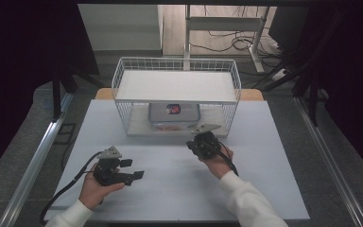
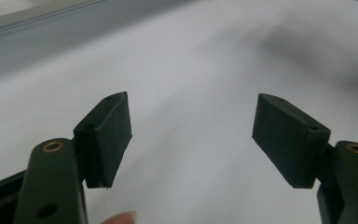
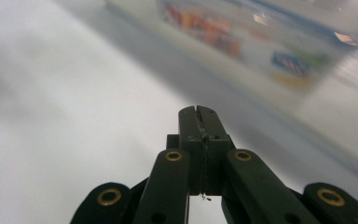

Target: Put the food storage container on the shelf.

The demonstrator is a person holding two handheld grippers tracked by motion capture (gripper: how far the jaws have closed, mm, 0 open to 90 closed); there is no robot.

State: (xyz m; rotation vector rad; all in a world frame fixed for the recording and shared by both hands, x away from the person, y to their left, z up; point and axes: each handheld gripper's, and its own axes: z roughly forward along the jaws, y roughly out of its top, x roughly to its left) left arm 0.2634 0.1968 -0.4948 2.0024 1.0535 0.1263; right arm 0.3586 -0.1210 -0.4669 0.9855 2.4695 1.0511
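We count two claws over the white counter [image 1: 179,189]. The left claw [image 1: 133,169] has its jaws spread wide with nothing between them, bare counter beneath. The right claw [image 1: 194,144] has its jaws pressed fully together on nothing. Just ahead of the right claw stands one white wire rack [image 1: 177,66] of two tiers, with one clear lidded container [image 1: 174,116] on the lower tier. Its contents are blurred in the right claw's view; we make out only coloured printing.
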